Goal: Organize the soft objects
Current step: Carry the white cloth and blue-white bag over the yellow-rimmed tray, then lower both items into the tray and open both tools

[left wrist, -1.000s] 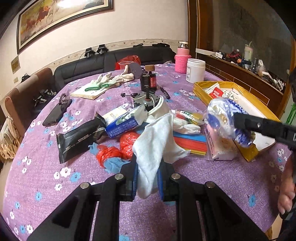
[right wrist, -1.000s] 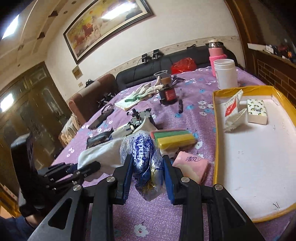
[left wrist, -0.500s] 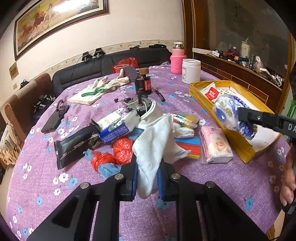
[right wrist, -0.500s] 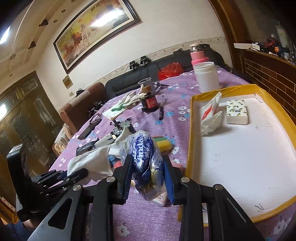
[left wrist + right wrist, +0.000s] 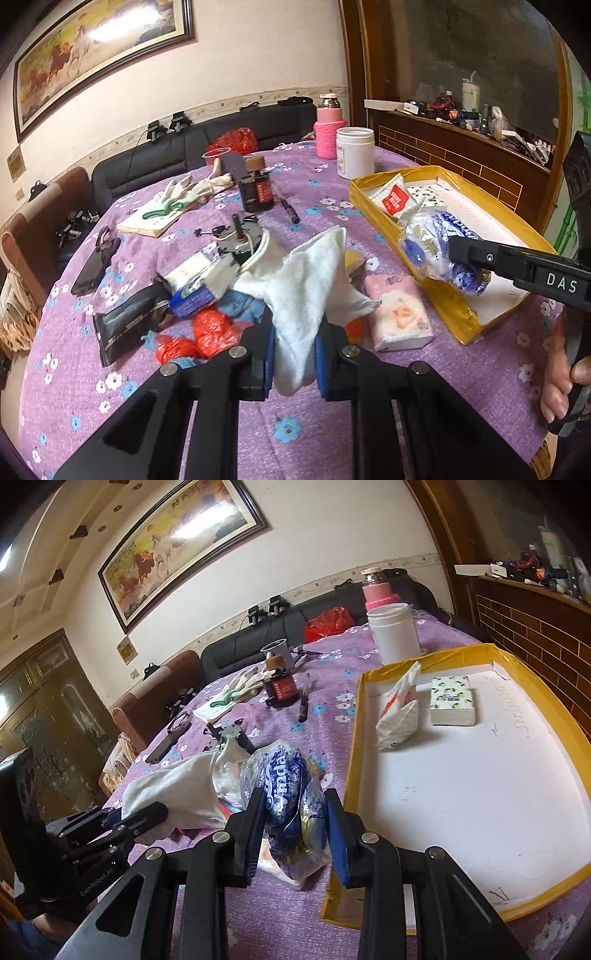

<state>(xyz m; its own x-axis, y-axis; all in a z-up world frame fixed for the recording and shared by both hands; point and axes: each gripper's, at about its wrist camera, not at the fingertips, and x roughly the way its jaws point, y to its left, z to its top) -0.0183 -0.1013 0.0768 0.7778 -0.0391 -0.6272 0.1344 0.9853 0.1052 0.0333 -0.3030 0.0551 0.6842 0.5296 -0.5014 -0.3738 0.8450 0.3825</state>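
The round tabletop (image 5: 221, 398) wears a purple flowered cloth. On its right side lies a yellow-rimmed tray (image 5: 546, 901) with a white floor; 2 packets sit at its far end, a red-and-white tissue pack (image 5: 399, 716) and a lemon-print tissue box (image 5: 452, 701) just beside it. A white jar (image 5: 354, 152) stands beyond the tray. The left tool (image 5: 293, 363) is clenched on a white cloth (image 5: 306, 288), held up over the near middle of the tabletop with its loose end rising above the pads. The right tool (image 5: 295, 825) grips a clear bag with blue print (image 5: 286, 786), lifted at the tray's left rim. Below the cloth, on the tabletop, lie a pink tissue pack (image 5: 399, 314) near the tray and a red plastic bag (image 5: 207, 330) to the left. A person's fingers (image 5: 557, 384) show at the right edge.
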